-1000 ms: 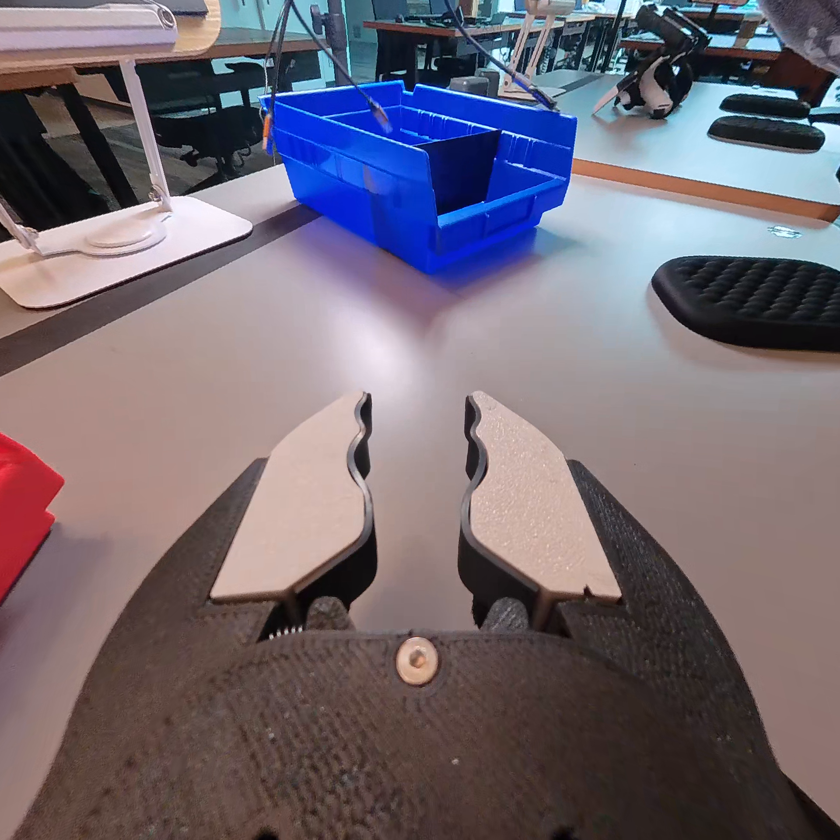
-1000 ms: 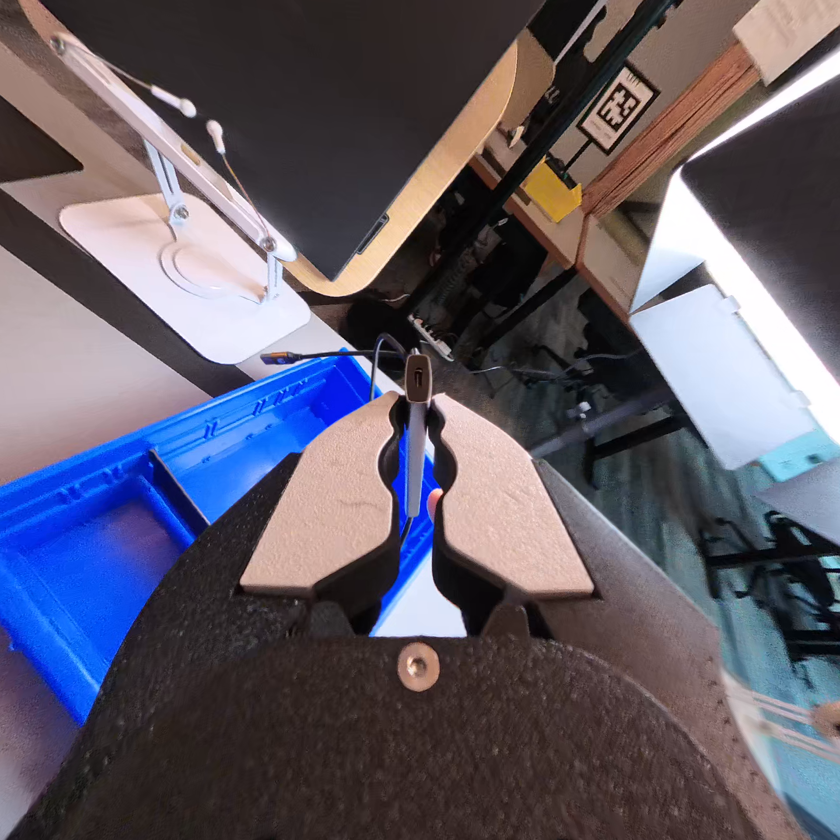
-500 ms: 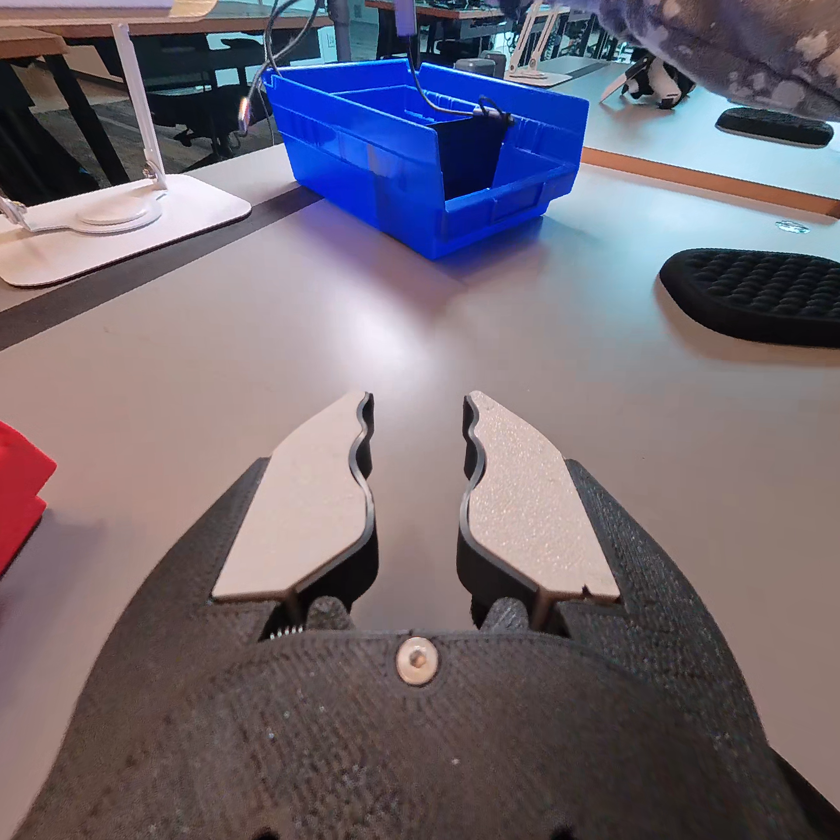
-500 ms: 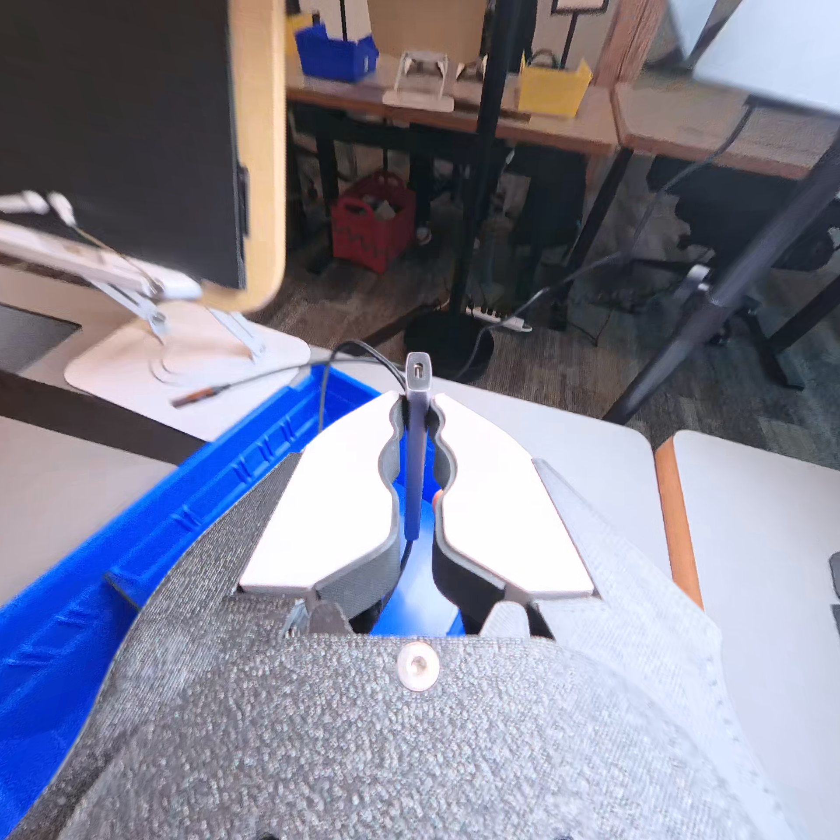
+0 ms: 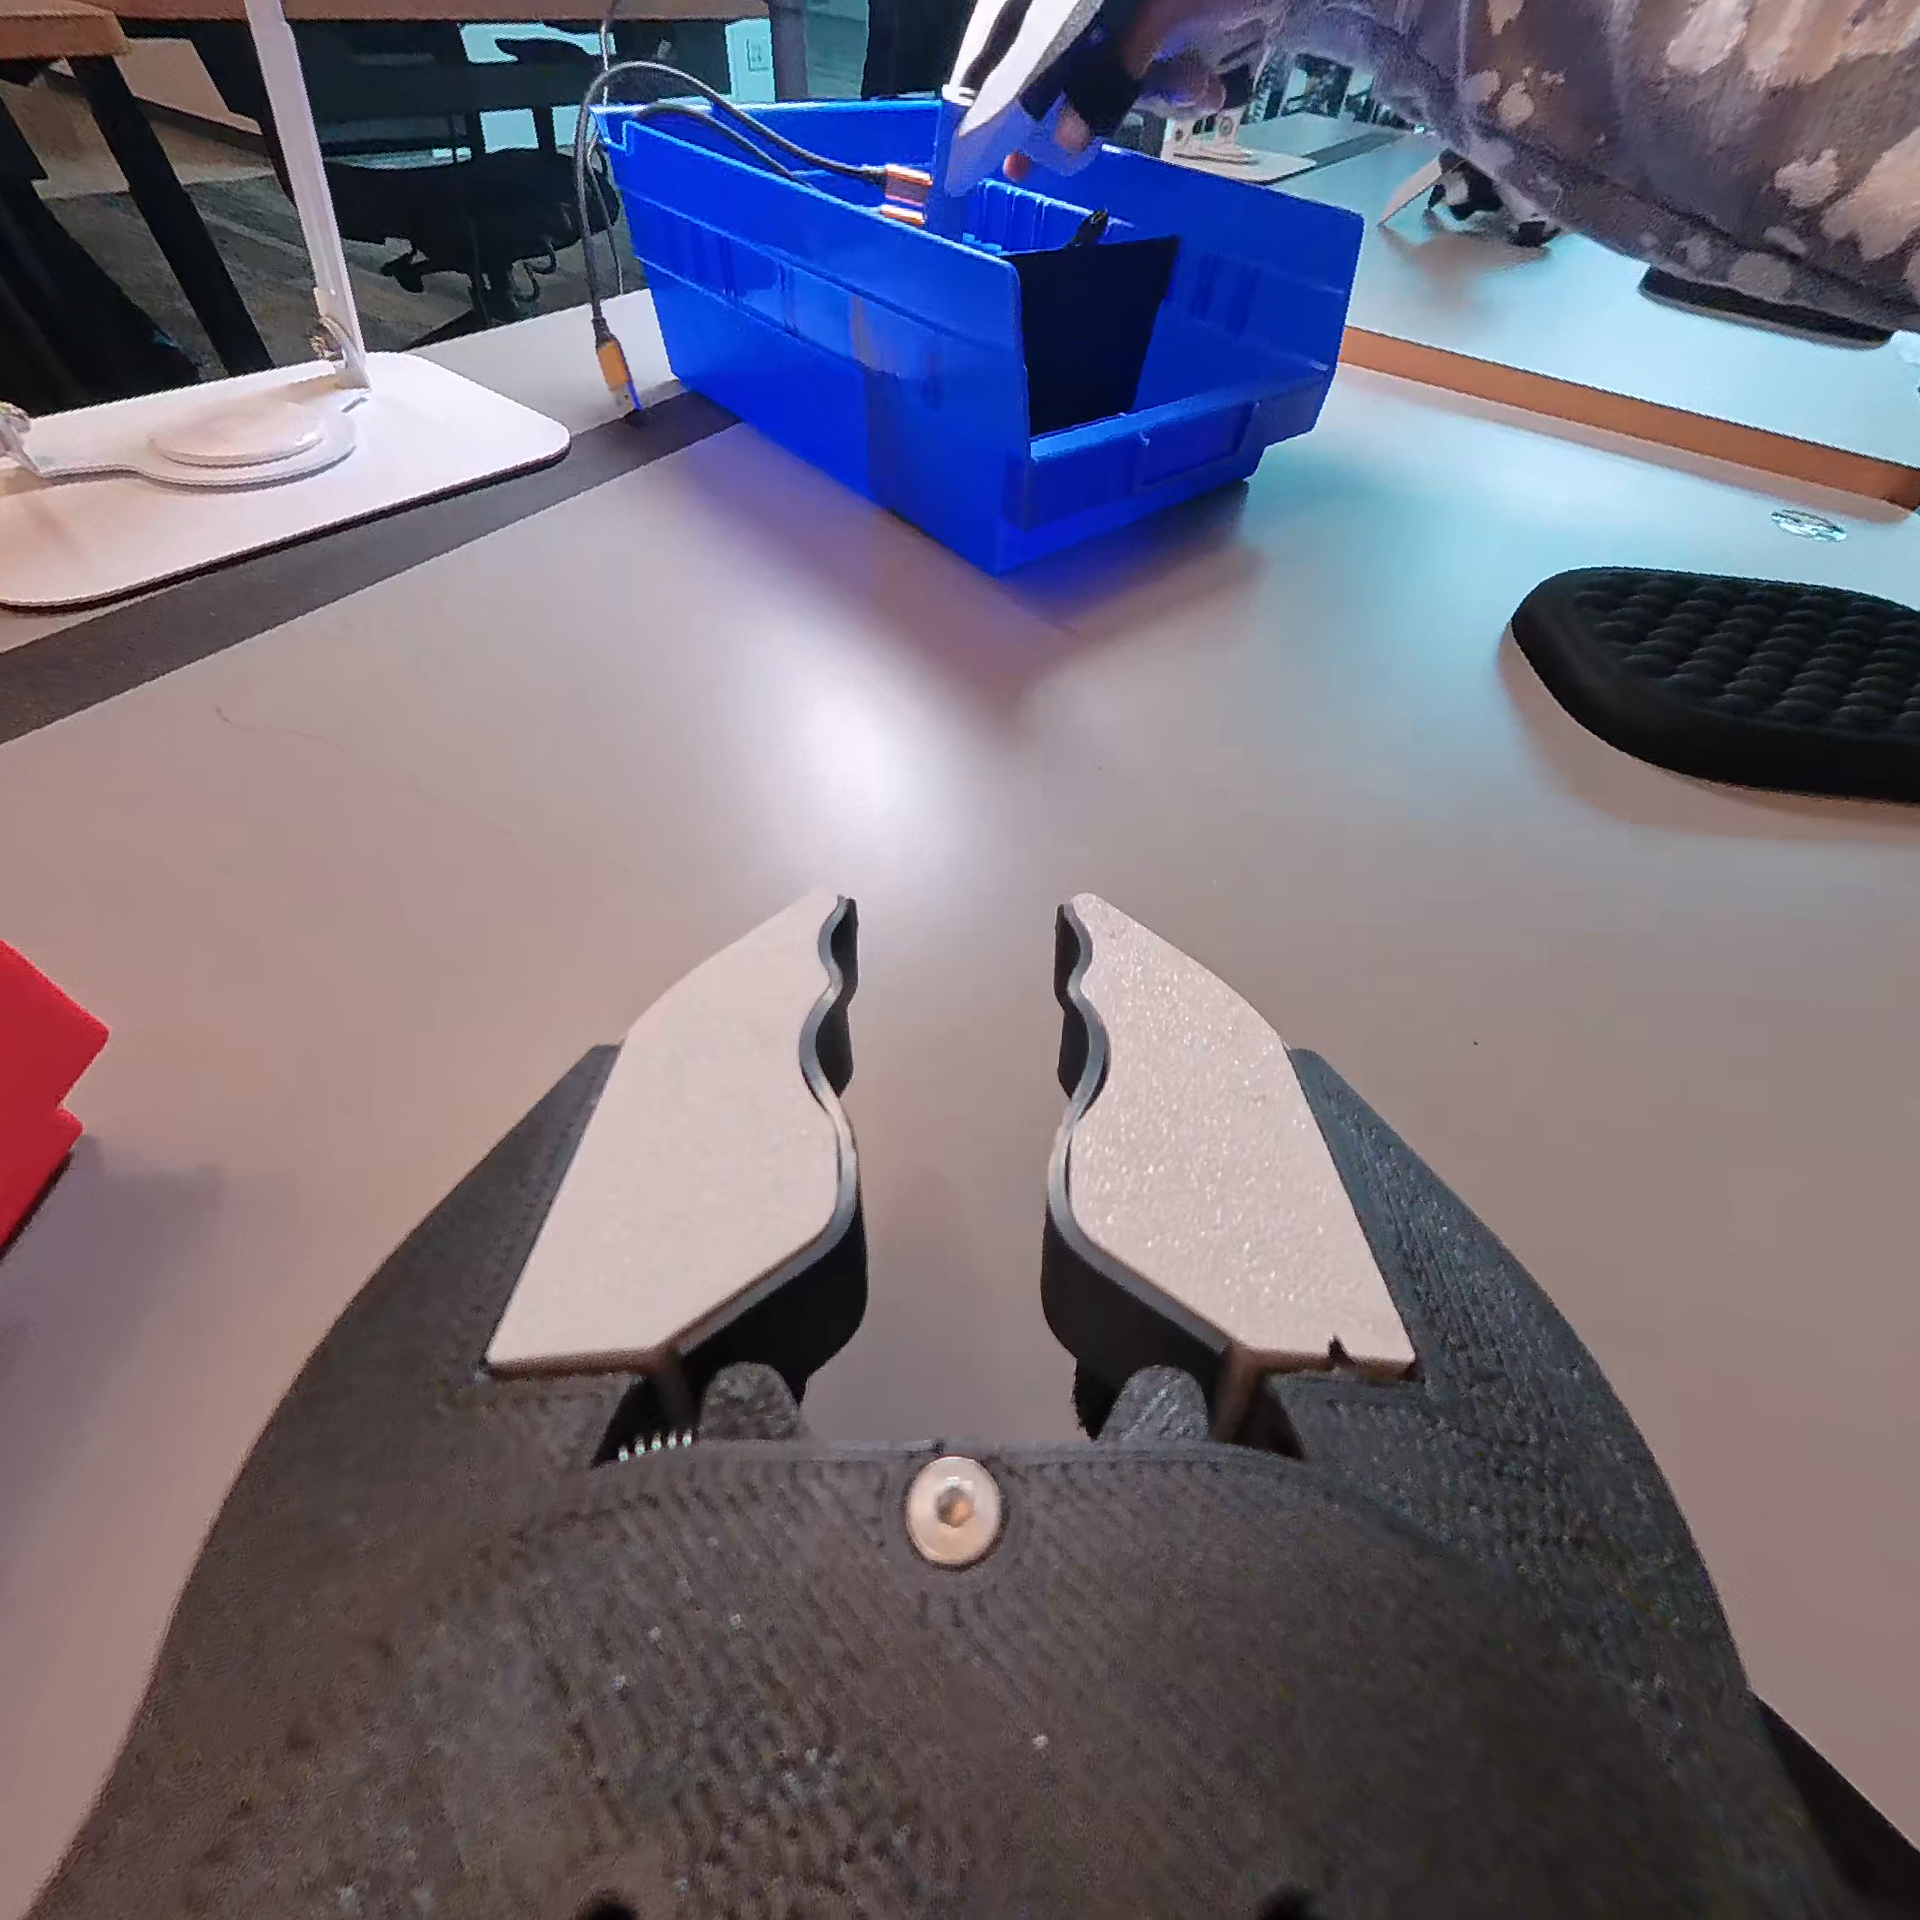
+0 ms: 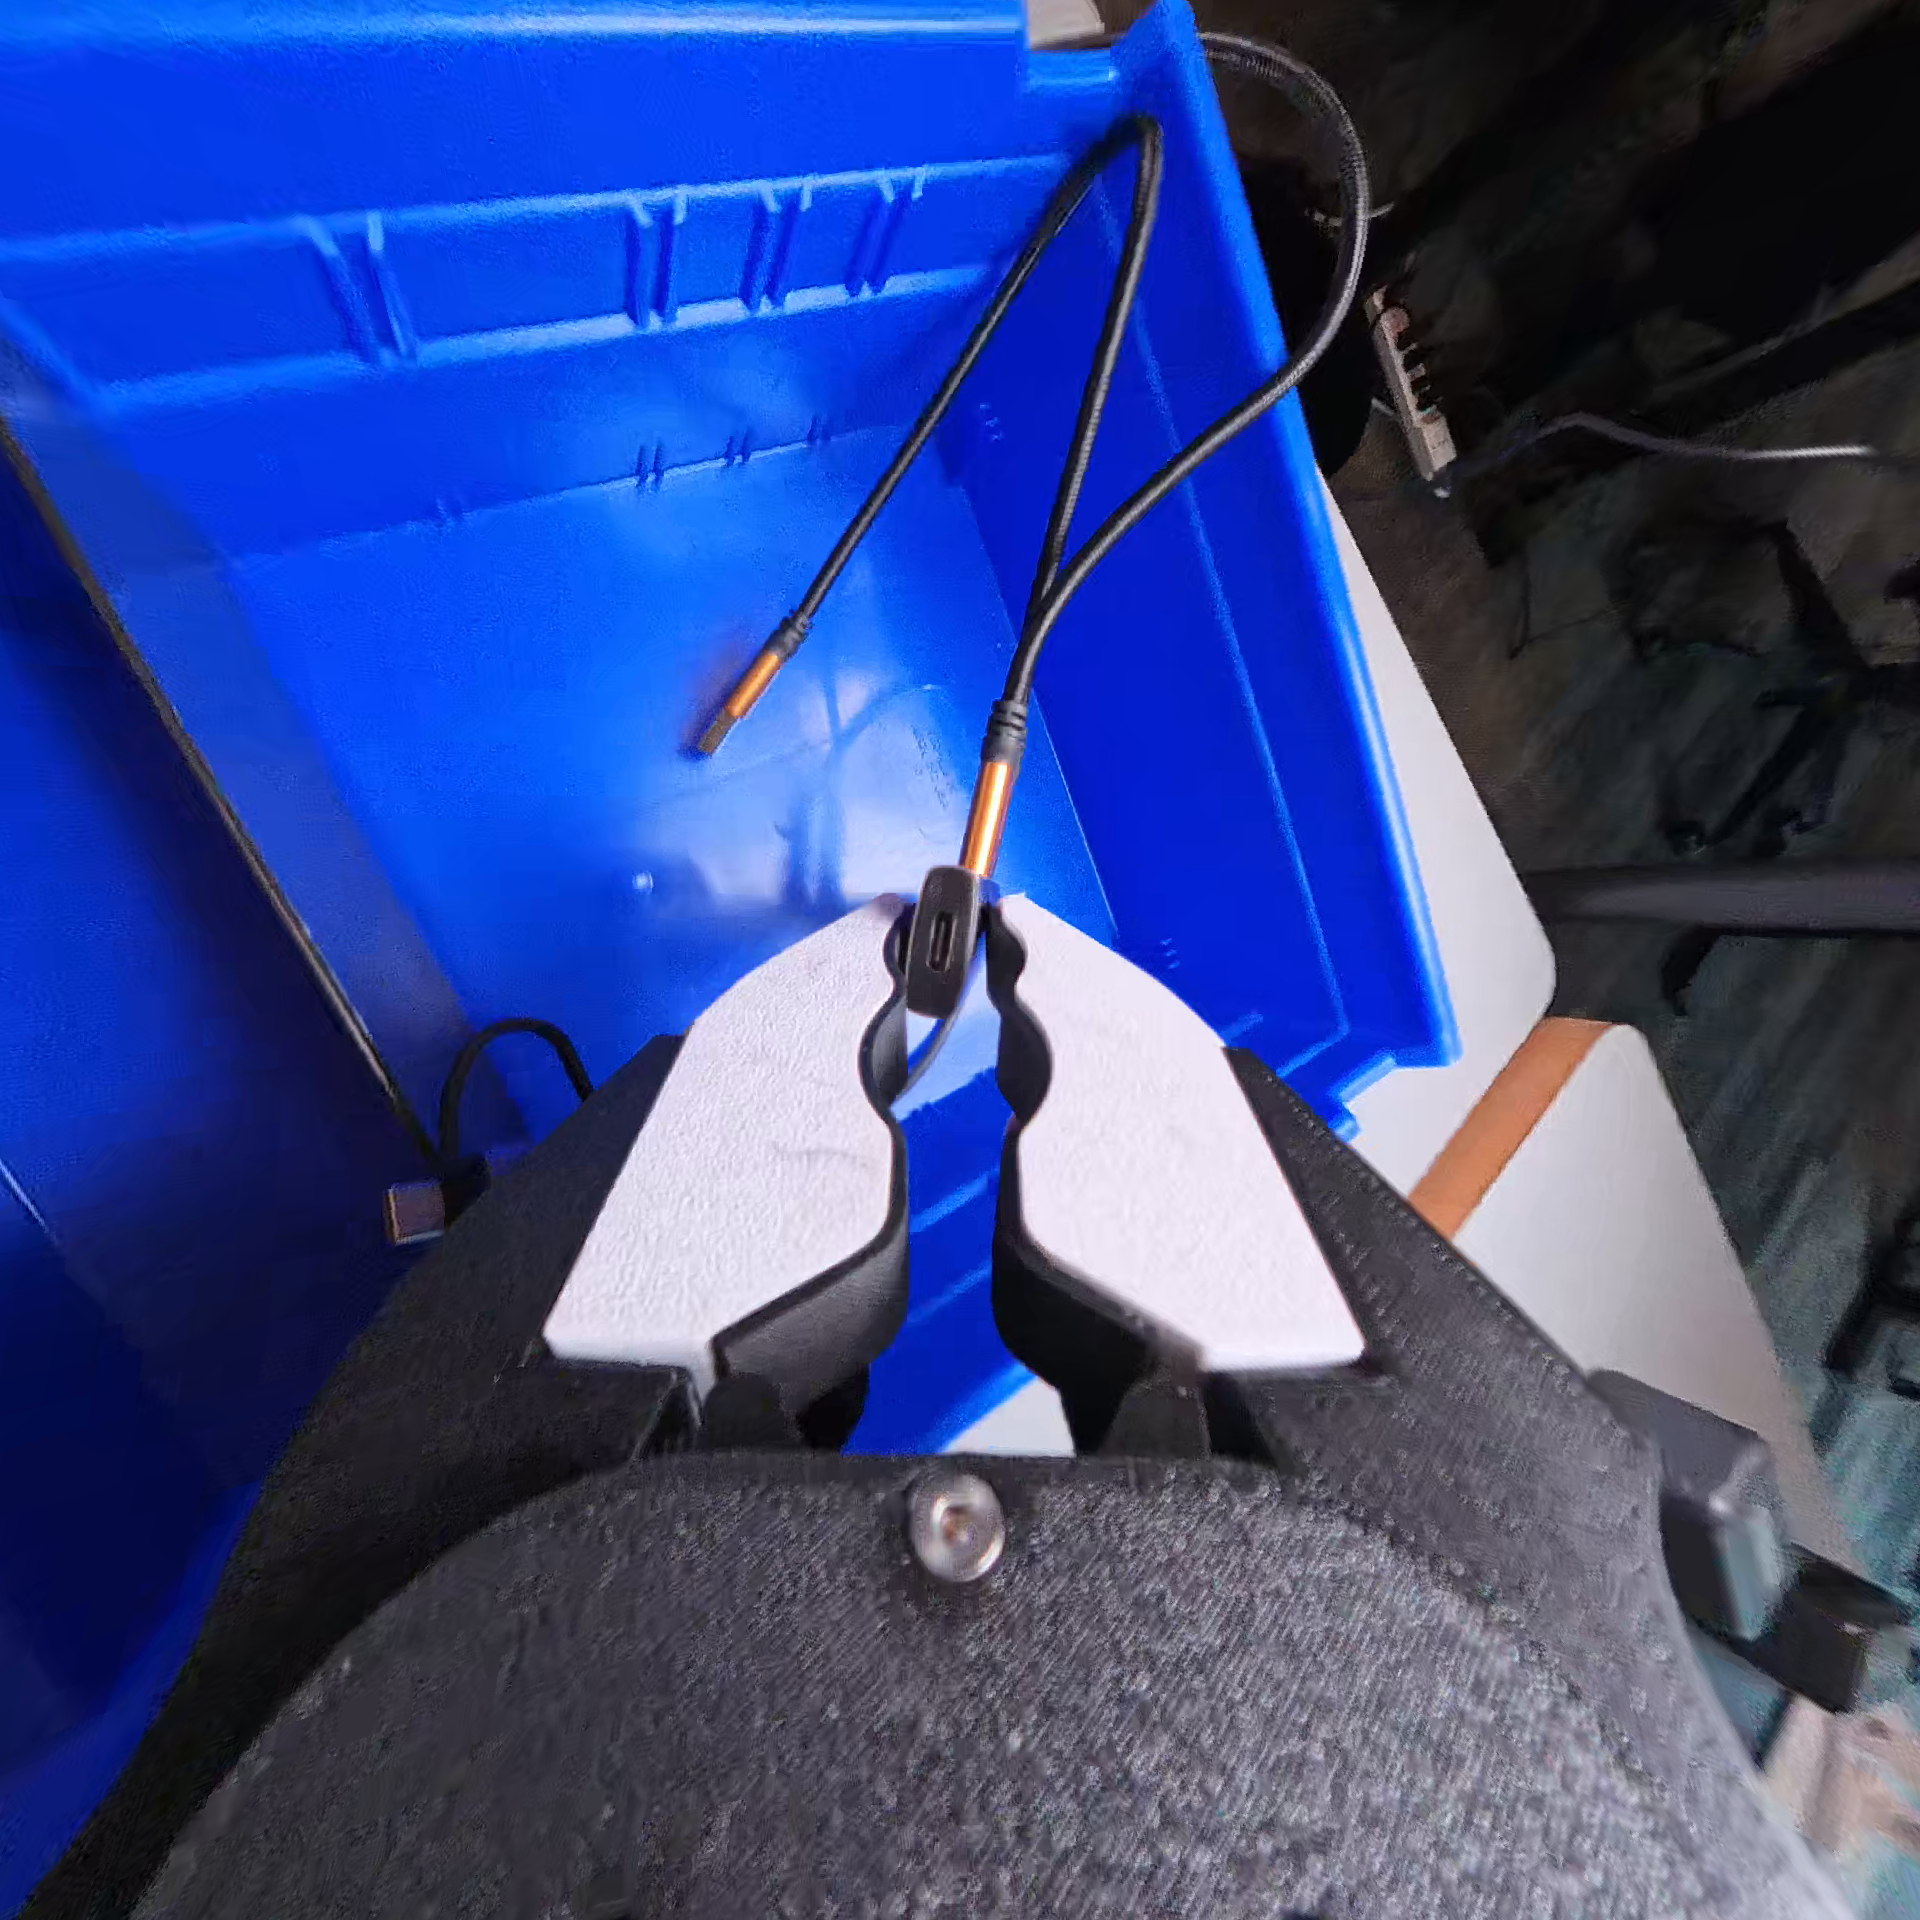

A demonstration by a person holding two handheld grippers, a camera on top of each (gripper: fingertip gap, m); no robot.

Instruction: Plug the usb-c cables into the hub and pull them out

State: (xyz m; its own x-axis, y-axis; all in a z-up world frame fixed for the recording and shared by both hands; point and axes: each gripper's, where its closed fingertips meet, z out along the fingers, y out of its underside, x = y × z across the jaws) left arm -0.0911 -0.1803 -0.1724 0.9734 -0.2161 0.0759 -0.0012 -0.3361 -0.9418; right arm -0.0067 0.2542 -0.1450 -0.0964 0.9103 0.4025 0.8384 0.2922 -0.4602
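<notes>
My right gripper (image 6: 943,920) is shut on a thin grey hub (image 6: 938,961) and points down into the blue bin (image 6: 468,582). A port on the hub's narrow edge faces the camera. A black usb-c cable with an orange-collared plug (image 6: 983,802) meets the hub's far tip; I cannot tell if it is inserted. A second orange plug (image 6: 750,694) lies loose on the bin floor. My left gripper (image 5: 956,930) is open and empty, low over the grey table, well short of the bin (image 5: 831,312). The right gripper (image 5: 982,135) also shows there above the bin.
A third orange plug (image 5: 615,366) hangs over the bin's left wall onto the table. A white lamp base (image 5: 239,468) stands at the left, a black wrist pad (image 5: 1745,686) at the right, a red object (image 5: 31,1081) at the left edge. A dark divider (image 5: 1091,312) splits the bin. My hands' fingertips stand some 45 cm from each other.
The right gripper has tipped from looking across the room to pointing down into the bin, still holding the hub. The cables' plugs have come to rest in the bin. The left gripper has edged forward.
</notes>
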